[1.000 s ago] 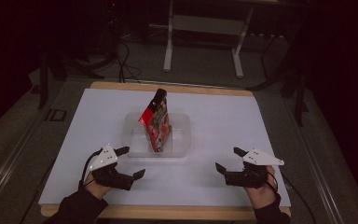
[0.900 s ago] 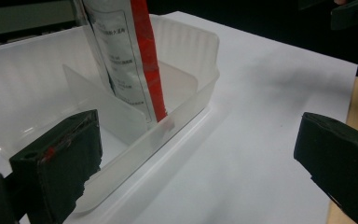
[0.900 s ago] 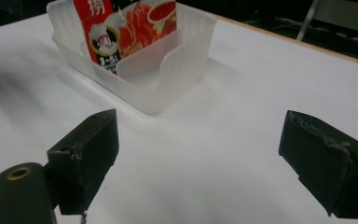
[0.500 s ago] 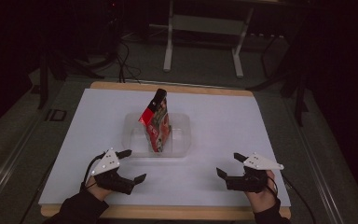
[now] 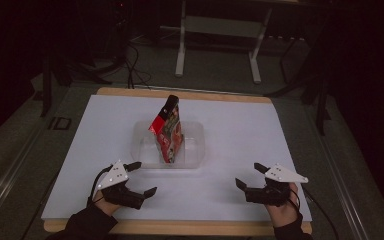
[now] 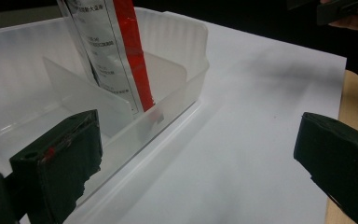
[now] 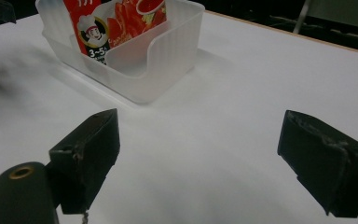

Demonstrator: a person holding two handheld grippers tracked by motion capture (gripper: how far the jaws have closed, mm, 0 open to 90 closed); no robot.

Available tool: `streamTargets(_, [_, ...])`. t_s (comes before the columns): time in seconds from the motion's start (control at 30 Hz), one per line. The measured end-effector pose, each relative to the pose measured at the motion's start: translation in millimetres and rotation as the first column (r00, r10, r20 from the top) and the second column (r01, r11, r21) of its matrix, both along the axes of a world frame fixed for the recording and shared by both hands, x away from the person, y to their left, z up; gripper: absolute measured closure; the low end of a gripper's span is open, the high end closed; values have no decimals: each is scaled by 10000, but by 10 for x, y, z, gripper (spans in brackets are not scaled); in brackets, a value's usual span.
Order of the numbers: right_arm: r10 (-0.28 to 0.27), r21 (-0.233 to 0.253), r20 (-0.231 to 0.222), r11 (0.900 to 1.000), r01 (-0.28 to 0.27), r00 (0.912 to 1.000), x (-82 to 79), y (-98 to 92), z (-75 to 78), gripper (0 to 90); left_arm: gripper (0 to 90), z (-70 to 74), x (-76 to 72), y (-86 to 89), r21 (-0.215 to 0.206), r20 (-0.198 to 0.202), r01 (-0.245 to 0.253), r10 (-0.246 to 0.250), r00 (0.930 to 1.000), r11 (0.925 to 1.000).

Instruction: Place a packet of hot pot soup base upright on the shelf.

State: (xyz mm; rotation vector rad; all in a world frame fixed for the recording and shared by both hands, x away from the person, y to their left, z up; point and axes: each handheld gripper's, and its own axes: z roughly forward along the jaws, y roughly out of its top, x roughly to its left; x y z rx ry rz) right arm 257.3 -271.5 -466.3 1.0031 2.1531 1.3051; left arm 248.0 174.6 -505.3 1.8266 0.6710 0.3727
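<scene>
I hold my left gripper [image 5: 141, 177] and right gripper [image 5: 250, 176] wide open and empty on the counter [image 5: 260, 130], with the red sauce pouch [image 5: 168, 131] ahead between them, propped upright by the clear divided bin [image 5: 194, 145].

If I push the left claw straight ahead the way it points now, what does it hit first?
Probably the near wall of the clear plastic bin; the left claw stands open. Its left jaw lines up with that wall, while its right jaw faces bare white sheet. Depth is hard to judge.
</scene>
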Motion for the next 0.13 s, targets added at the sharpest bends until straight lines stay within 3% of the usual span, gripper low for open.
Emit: streamTargets(0.13, [71,-40,-73,10000,-71,9999,5,8,-9,128,10,-14,1,1,-53,-37,-12,12,10000,10000])
